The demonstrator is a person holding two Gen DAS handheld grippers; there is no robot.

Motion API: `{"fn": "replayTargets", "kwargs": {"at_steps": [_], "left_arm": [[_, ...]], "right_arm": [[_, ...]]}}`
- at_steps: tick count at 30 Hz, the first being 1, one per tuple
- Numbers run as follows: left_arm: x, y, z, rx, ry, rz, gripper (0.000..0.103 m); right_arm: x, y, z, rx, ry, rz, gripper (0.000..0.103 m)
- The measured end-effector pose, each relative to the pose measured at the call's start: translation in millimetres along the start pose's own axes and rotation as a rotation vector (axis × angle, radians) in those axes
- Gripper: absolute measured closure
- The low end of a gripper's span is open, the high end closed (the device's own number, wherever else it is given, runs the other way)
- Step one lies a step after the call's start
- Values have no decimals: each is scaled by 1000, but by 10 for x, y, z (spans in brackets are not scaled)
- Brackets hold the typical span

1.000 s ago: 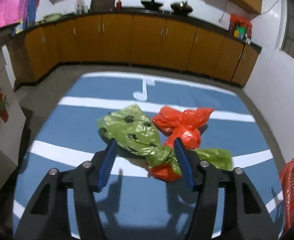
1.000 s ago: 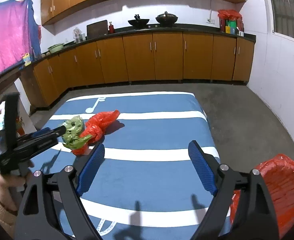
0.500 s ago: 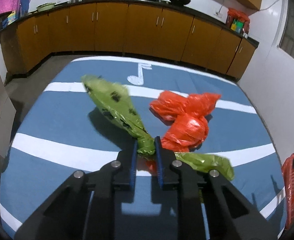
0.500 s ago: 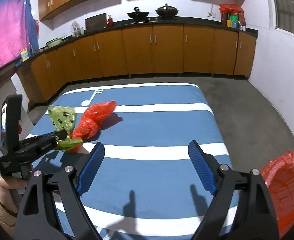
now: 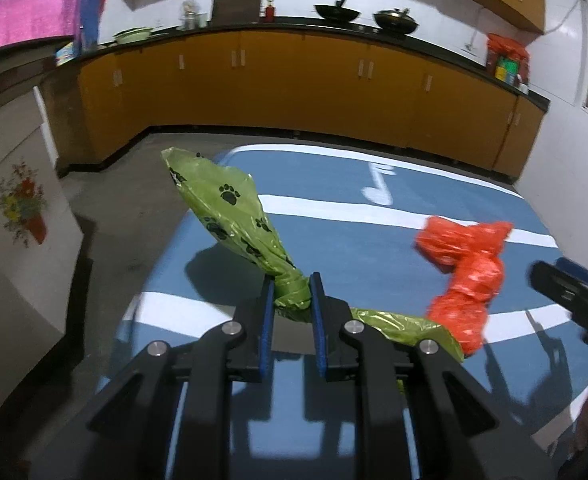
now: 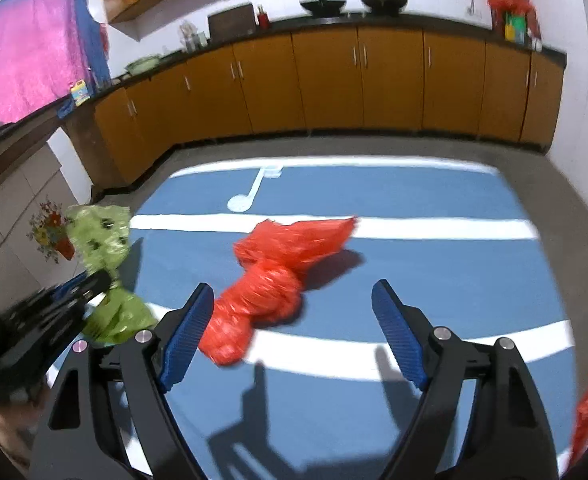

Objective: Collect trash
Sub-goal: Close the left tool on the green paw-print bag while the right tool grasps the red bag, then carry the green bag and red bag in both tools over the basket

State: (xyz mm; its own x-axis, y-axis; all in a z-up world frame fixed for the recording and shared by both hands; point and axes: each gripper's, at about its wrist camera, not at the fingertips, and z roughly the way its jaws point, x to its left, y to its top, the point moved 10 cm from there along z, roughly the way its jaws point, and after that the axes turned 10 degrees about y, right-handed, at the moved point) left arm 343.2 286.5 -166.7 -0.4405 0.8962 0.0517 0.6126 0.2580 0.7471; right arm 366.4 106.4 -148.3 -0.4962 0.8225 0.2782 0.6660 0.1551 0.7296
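Here our left gripper (image 5: 291, 292) is clamped on the twisted neck of the green paw-print bag (image 5: 230, 208), which sticks up and away past the blue pads while its tail trails off to the right. Our right gripper (image 6: 294, 312) has its fingers spread wide, with nothing between them. The red plastic bag (image 6: 278, 272) lies knotted on the blue striped mat (image 6: 434, 260), just ahead of the right gripper's left finger (image 6: 186, 326) and apart from the green one.
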Motion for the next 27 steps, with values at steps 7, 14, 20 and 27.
{"fn": "replayTargets", "kwargs": {"at_steps": [7, 14, 20, 27], "left_arm": [[280, -17, -22, 11, 36, -26, 85], [60, -66, -176, 4, -20, -8, 85], [-331, -114, -449, -13, -97, 39, 85], [-862, -95, -923, -52, -197, 98, 85]], "right_arm": [[-18, -173, 621, 155, -18, 68, 56], [-377, -378, 144, 131, -92, 16, 71], [-1004, -470, -642, 72, -216, 47, 71], [-1421, -527, -1682, -32, -291, 83, 71]]}}
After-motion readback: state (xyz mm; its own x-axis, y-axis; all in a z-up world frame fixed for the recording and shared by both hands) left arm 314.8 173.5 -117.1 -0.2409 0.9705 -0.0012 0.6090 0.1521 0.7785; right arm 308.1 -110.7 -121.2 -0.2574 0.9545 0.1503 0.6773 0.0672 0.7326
